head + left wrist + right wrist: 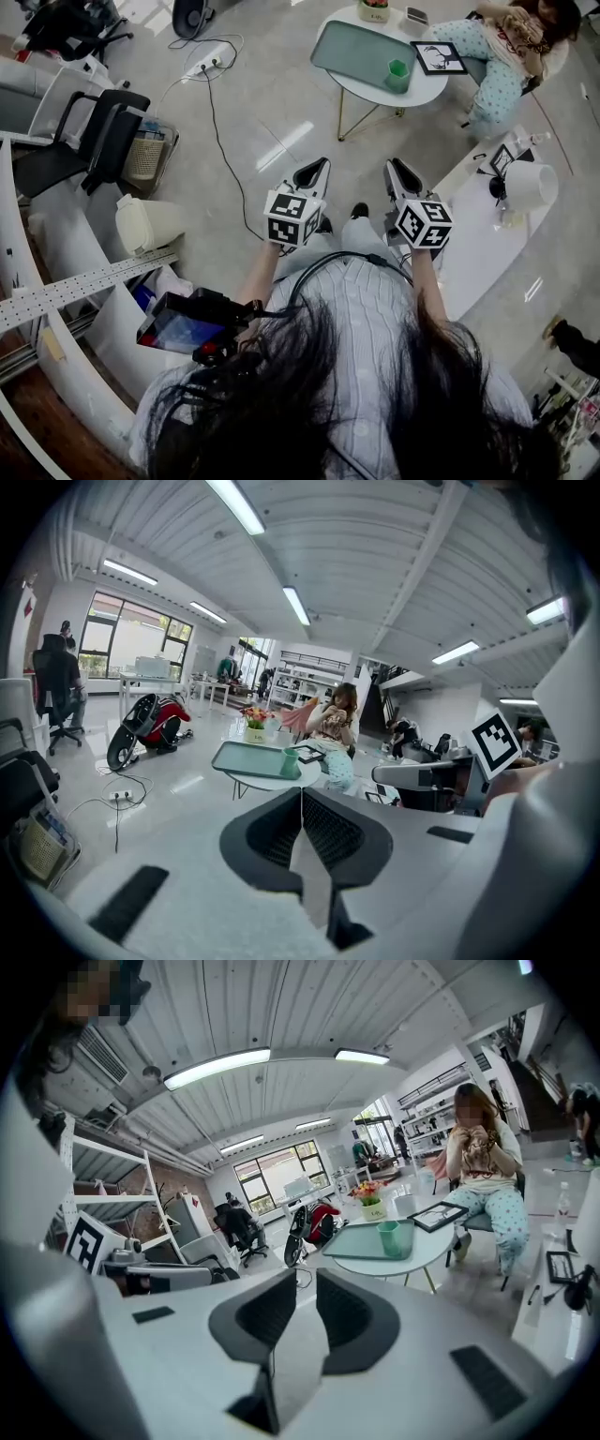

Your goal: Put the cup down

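Left gripper (322, 165): jaws pressed together, nothing between them. Right gripper (390, 165): jaws drawn to narrow slit, likewise empty. Both were held side by side above floor, pointing toward round white table (375, 94), well apart from it. Green cup (397, 75) stood upright on teal tray (356, 49), at tray corner nearest framed picture (438, 58). Tray and picture lay on table. Seated person (502, 56) was just beside table's far edge.
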`<state>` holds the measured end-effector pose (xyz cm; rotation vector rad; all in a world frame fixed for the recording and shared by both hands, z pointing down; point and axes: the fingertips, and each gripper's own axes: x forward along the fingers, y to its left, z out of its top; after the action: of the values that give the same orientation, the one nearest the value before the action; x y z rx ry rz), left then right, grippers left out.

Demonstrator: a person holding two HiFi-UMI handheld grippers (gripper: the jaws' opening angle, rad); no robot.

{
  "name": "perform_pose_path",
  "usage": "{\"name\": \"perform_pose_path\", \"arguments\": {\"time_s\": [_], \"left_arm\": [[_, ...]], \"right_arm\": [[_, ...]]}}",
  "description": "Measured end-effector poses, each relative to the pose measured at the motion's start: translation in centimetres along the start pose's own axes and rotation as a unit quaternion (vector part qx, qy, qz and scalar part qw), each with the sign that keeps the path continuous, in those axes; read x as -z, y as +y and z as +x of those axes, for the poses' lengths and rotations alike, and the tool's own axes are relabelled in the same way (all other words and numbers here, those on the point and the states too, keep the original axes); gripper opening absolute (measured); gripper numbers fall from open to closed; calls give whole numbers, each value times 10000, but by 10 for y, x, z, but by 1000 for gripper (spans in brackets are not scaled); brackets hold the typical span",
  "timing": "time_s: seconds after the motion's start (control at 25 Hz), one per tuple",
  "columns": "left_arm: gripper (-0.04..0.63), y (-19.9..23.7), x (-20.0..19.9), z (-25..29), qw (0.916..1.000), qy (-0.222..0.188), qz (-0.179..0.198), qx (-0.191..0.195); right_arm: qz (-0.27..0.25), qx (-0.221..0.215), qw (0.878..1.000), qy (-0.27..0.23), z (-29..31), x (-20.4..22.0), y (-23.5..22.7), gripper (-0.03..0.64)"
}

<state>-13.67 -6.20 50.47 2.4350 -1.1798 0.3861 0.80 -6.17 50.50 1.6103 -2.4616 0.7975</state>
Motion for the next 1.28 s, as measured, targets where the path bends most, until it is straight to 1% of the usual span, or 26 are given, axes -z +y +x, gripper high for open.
{"name": "perform_pose_path", "arguments": {"time_s": [0.32,0.52,0.72,1.08,1.28], "left_arm": [[17,-26,-1,-11,9999,-55,101,-67],[17,-46,5,-15,9998,-80,-70,-189],[17,-82,10,-16,9996,-124,-83,-236],[17,-148,31,-26,9996,-109,9,-261],[17,-176,42,-38,9994,-163,27,-291]], "right_arm": [[64,-143,9998,-81,-22,4,3,78],[67,-360,9993,91,-47,21,8,78],[-2,-561,9982,194,-83,32,6,77],[-70,-754,9971,62,-143,37,-5,75],[-219,-876,9959,84,-170,48,-3,74]]}}
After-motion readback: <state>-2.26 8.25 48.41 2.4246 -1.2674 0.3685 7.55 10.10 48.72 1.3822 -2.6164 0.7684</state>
